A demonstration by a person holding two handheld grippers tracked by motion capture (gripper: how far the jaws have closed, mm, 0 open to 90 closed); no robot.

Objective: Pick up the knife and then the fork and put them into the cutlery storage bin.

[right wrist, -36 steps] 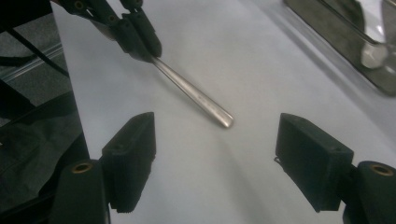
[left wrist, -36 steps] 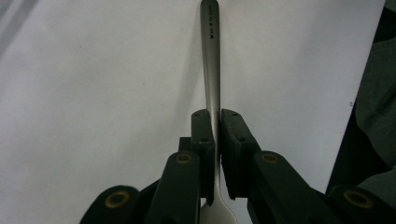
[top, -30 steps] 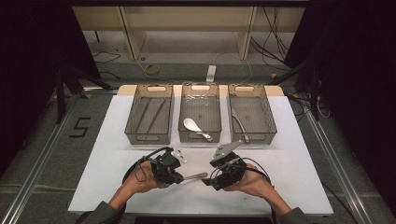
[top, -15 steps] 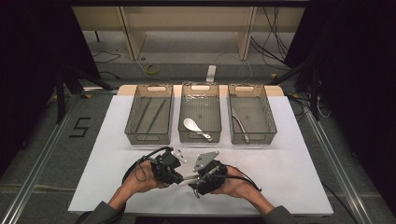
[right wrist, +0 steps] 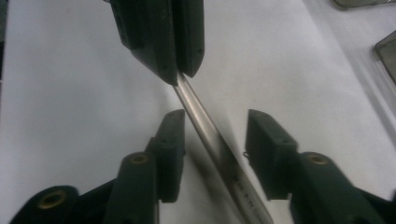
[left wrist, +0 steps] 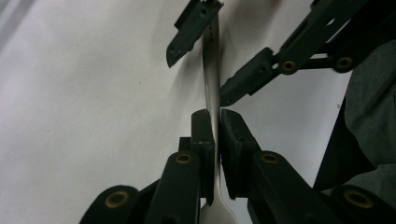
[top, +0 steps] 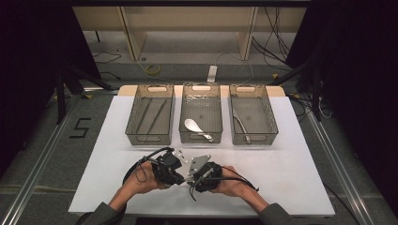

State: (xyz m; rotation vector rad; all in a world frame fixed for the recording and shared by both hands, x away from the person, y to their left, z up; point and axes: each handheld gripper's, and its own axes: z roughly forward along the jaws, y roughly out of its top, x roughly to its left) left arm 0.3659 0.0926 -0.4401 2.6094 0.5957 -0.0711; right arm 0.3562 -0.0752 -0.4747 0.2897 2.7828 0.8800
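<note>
Beyond both tongs, three wire baskets are sitting in a row on the white surface (top: 300, 164). The left basket (top: 149, 121) is holding thin dark utensils, the middle basket (top: 201, 119) a white spoon (top: 195, 128), the right basket (top: 253, 120) a metal utensil (top: 241, 125). The left tongs (top: 179, 179) are gripping a fork's handle (left wrist: 211, 79); the right tongs (top: 191, 182) are spread apart around it.
</note>
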